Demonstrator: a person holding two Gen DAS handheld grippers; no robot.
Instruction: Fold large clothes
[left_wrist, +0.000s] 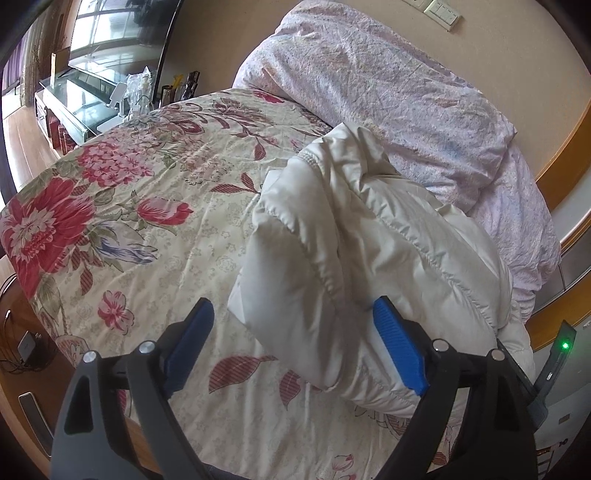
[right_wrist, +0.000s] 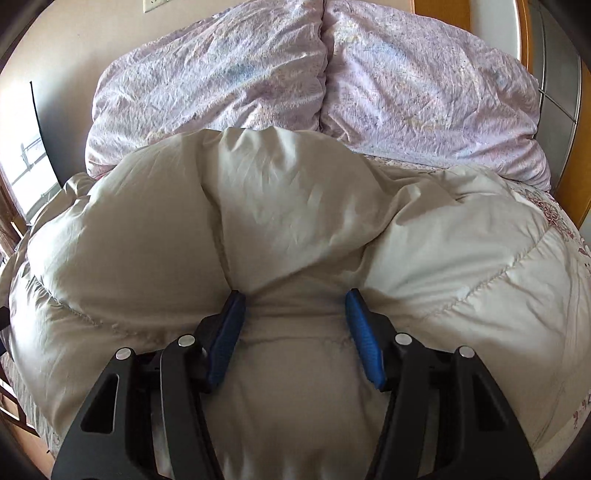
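Note:
A puffy white jacket (left_wrist: 369, 240) lies bunched on the floral bedspread (left_wrist: 147, 240), towards its right side. My left gripper (left_wrist: 293, 306) stands open just above the jacket's near end. Its right pad (left_wrist: 399, 350) rests against the jacket's side, and its left pad (left_wrist: 192, 343) hangs over bare bedspread. In the right wrist view the jacket (right_wrist: 295, 203) fills the picture. My right gripper (right_wrist: 295, 295) is shut on a thick fold of it, with creases running out from both blue pads. The rest of the jacket's shape is hidden under its own folds.
A crumpled pale pink duvet (left_wrist: 388, 92) (right_wrist: 406, 92) is heaped behind the jacket against the wooden headboard (left_wrist: 565, 147). A television (left_wrist: 122, 33) on a glass-topped stand (left_wrist: 74, 99) is beyond the bed's far left edge. Cables and a charger (left_wrist: 26, 347) lie on the floor at left.

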